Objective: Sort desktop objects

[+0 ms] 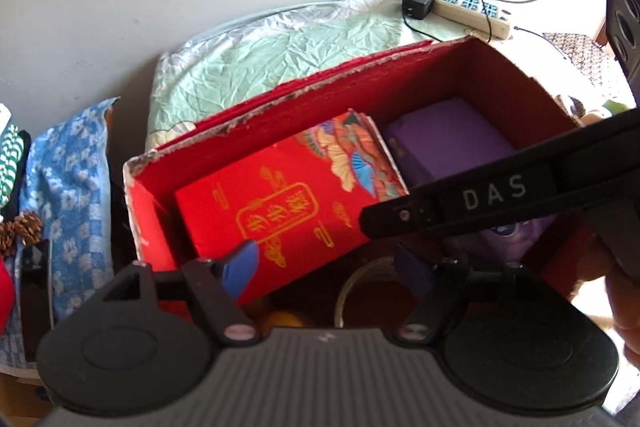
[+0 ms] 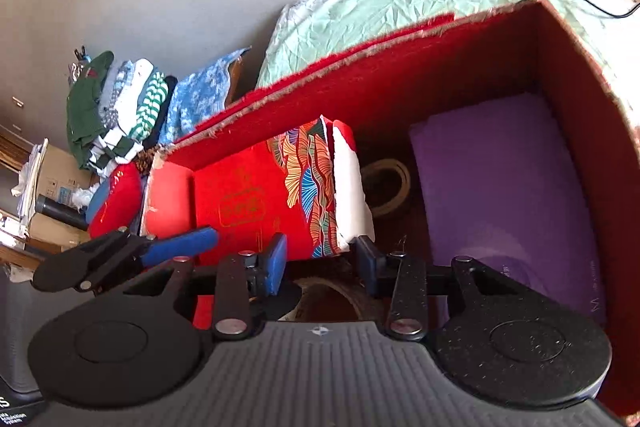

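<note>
1. The white letters "DAS" are read on the black body of the right gripper [image 1: 496, 193], which reaches across the left wrist view.
2. Gold characters inside a gold ornamental frame are seen on the lid of the red gift box [image 1: 276, 215]; they cannot be made out with certainty.
3. The same gold framed mark is seen faintly on the red gift box [image 2: 248, 203] in the right wrist view, and cannot be read.
4. Small pale lettering is seen along the lower edge of the purple box [image 2: 520, 187]; it is too small to be read.
5. White print, partly cut off, is seen on a dark device [image 2: 16, 411] at the lower left corner; only a final "S" and blurred lines under it are made out.
</note>
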A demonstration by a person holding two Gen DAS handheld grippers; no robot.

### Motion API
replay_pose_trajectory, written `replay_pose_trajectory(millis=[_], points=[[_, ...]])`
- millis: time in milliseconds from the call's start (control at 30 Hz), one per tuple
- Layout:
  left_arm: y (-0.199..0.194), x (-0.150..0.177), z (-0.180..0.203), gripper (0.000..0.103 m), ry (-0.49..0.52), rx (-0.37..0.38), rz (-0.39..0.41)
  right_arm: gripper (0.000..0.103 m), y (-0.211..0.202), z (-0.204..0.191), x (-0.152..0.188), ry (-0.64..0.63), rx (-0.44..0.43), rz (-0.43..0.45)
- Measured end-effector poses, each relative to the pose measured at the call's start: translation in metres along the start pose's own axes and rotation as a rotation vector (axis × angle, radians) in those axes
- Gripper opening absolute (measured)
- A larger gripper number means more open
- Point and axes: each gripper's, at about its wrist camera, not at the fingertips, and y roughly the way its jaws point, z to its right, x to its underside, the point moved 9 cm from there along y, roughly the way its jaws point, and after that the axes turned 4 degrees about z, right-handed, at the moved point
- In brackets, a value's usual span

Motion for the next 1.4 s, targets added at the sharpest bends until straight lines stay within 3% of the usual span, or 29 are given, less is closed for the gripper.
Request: replay_pose_trajectory(millis=[100,333,467,800,967,1400], points=[[-0.012,-0.001,-0.002,0.081,-0.014,-0.002,0.025,0.057,-0.022,0.003,-0.007,0.028,0.008,0.089],[-0.049,0.0,-0.014,0.09,-0.153,-0.003,0.109,0.057,-0.09,-0.004,0.0,-0.046,0.105,0.274],[-0.068,0.005,-0.015,0.096,-0.197,-0.07,0.153,0.057,-0.12,-0.006,0.017,-0.089,0.19,0.334],[-0.079,0.02,-0.003,0.1,-0.209,-0.181,0.148,0.058,-0.128,0.003,0.042,-0.128,0.361,0.345],[-0.082,0.03,-0.009,0.1,-0.25,-0.208,0.139,0.059,-0.127,-0.003,0.05,-0.135,0.384,0.344],[-0.109,0.045,-0.024,0.102,-0.291,-0.325,0.165,0.077,-0.121,-0.022,0.053,-0.198,0.433,0.344]])
